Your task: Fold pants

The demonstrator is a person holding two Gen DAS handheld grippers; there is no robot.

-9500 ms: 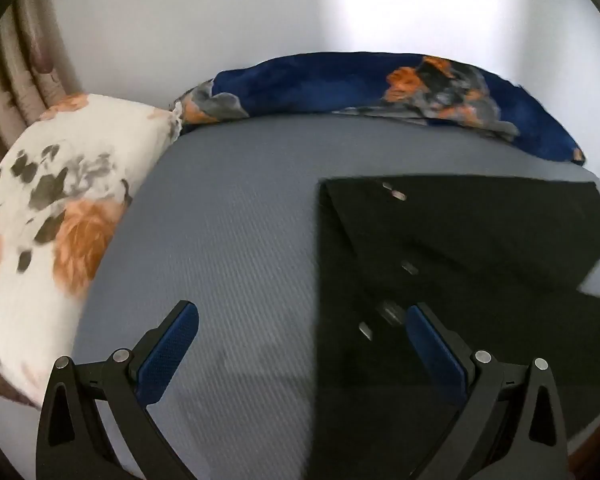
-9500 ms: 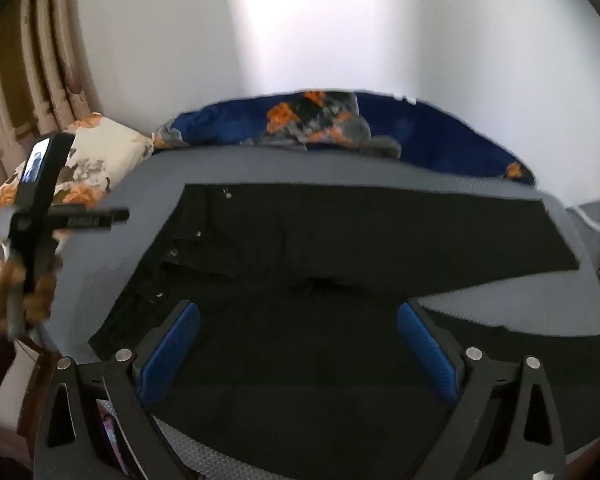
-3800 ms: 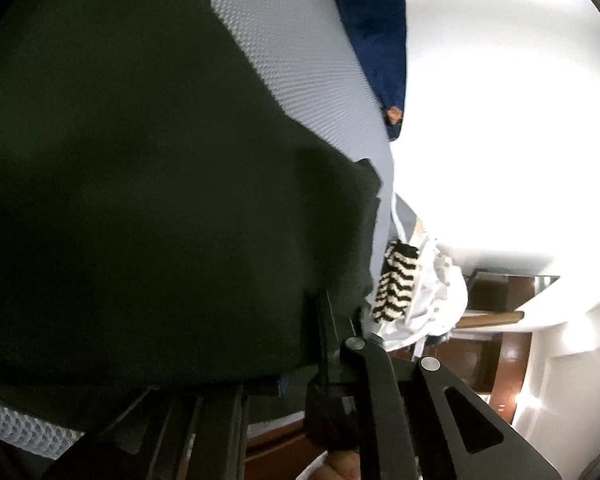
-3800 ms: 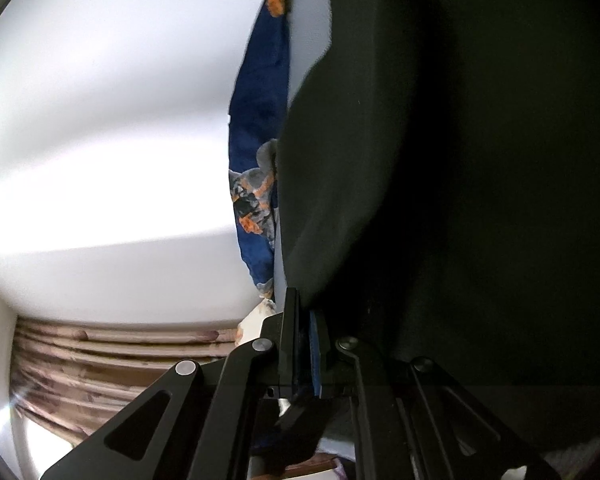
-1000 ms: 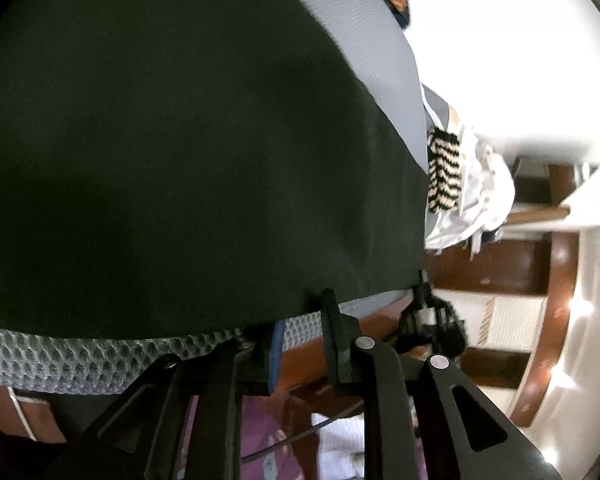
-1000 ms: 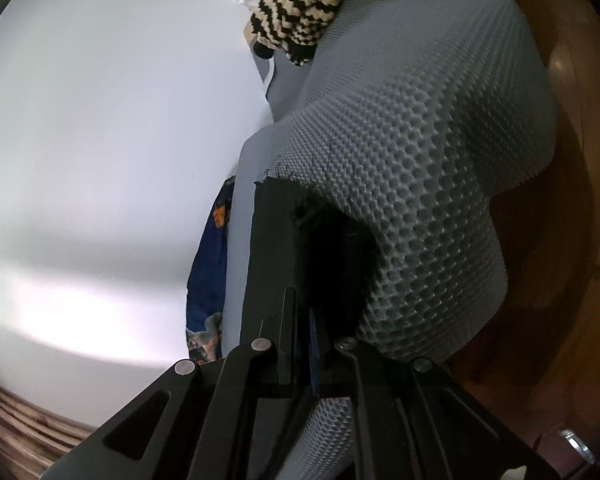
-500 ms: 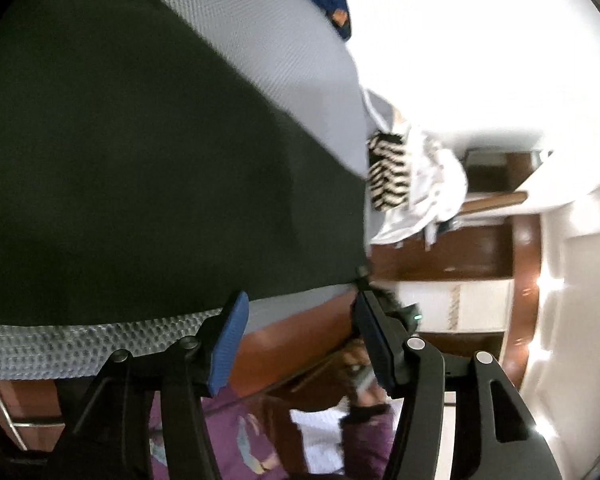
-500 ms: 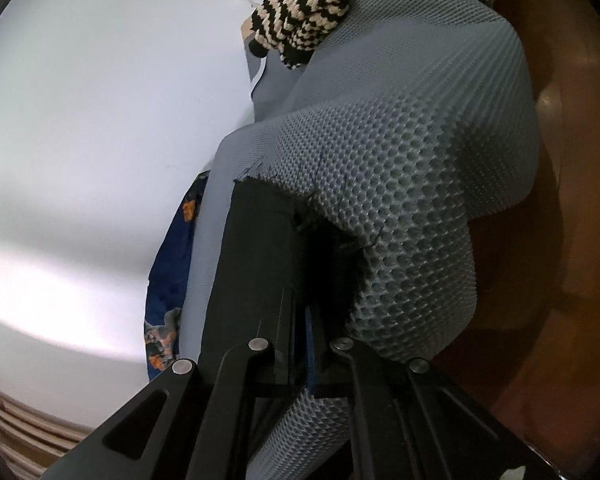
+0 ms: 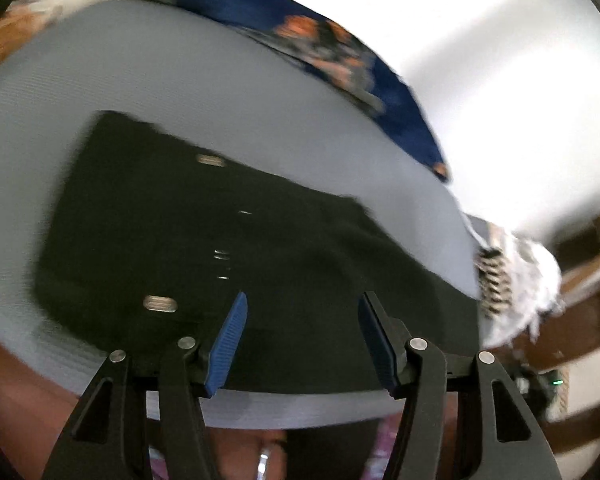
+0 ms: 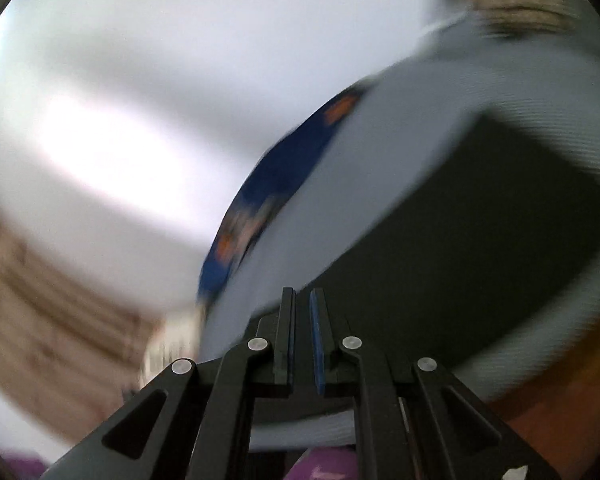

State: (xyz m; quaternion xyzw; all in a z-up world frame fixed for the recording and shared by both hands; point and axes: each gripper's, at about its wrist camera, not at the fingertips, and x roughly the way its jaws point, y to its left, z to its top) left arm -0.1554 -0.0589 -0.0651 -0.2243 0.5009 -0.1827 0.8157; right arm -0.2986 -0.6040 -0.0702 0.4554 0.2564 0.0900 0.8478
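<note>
Pants (image 9: 228,248) look soft & floppy, w/ light weight; I'd pinch doubled edges. Left gripper (image 9: 300,340) spread, empty; right gripper (image 10: 303,344) nearly pressed together, nothing in it

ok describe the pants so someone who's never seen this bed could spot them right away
Start from the grey mesh-textured mattress that fills the left wrist view. The pants lie flat on its near half, folded into a broad dark slab. They are the only plain black fabric there, dotted with small metal buttons, unlike the blue floral bedding along the far edge.
</note>
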